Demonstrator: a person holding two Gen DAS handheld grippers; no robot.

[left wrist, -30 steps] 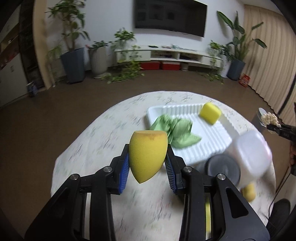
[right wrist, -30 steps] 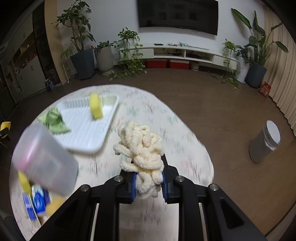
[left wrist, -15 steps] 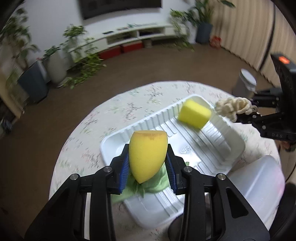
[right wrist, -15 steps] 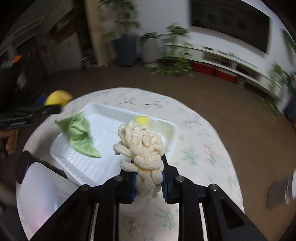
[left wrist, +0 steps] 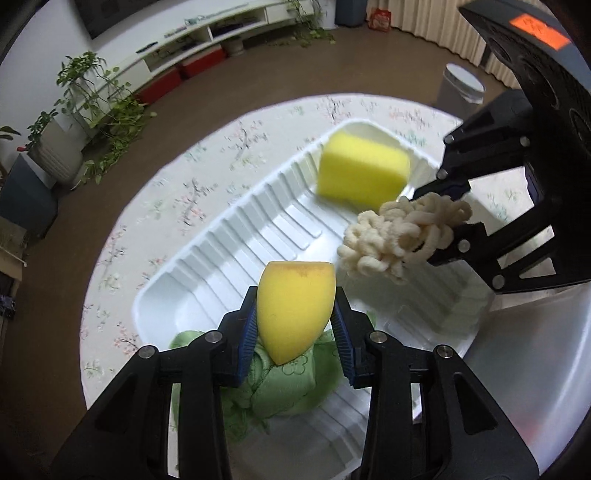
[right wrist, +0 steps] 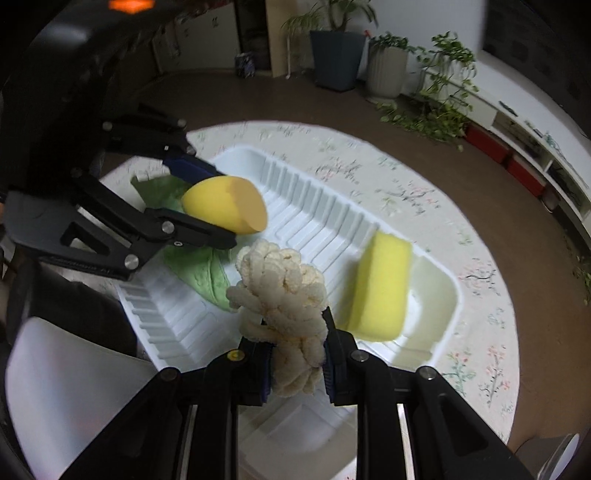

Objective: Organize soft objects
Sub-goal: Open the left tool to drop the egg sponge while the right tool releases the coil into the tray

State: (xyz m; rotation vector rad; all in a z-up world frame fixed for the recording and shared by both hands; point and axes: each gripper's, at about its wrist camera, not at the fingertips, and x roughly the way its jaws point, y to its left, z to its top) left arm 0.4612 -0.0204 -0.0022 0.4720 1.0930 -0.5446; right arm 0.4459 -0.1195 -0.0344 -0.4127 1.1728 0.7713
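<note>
I see brown floor [left wrist: 177, 122], white low media shelf [left wrist: 207, 29] with red bins [left wrist: 159, 86], potted plants [right wrist: 384, 62] beyond my fingers, beige curtains [left wrist: 436, 22] upper right.

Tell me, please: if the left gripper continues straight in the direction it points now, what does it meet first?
Most likely the green cloth in the near end of the white tray. The left gripper, jaws opening around the yellow teardrop sponge, points steeply down right above it; depth is uncertain.
</note>
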